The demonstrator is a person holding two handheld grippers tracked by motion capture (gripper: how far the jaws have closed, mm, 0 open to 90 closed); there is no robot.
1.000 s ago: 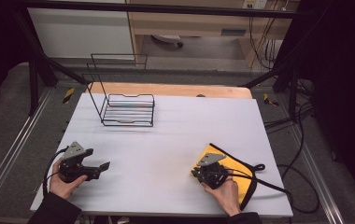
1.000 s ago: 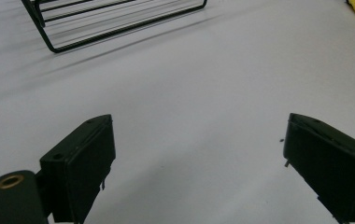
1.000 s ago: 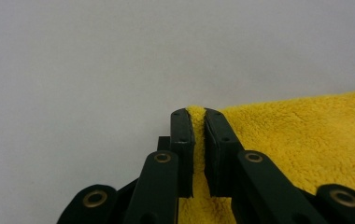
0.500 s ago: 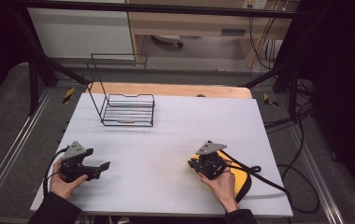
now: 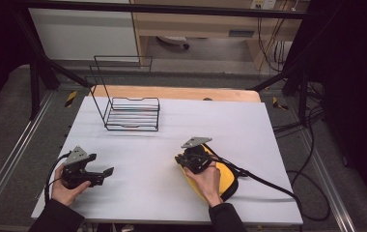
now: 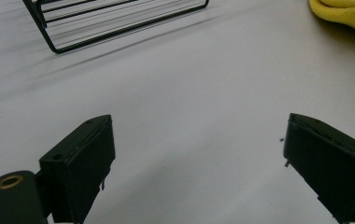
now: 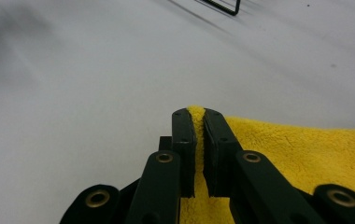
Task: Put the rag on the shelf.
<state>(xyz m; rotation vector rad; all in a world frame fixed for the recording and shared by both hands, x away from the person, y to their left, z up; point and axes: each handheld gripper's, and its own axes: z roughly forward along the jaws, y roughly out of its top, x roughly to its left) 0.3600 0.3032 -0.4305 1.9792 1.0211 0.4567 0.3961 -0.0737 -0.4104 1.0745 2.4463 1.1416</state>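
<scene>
Two grippers sit low on the white table [image 5: 249, 130]: left gripper [image 5: 105, 172] near its left edge, right gripper [image 5: 179, 159] on a yellow cloth [image 5: 225, 176], wire rack [image 5: 132, 113] beyond both. Left gripper view: jaws spread wide, cloth [image 6: 348, 14] far right. Right gripper view: jaws pinch the cloth's [image 7: 301, 149] edge.

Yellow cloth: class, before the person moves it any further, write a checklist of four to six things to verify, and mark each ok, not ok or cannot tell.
1. Right gripper shut on the cloth: ok, an edge is pinched between its fingers.
2. Left gripper open: ok.
3. Nothing held in the left gripper: ok.
4. Bare table between cloth and rack: ok.
5. Rack holds nothing: ok.
6. Grip firm enough to lift the cloth: cannot tell.
</scene>
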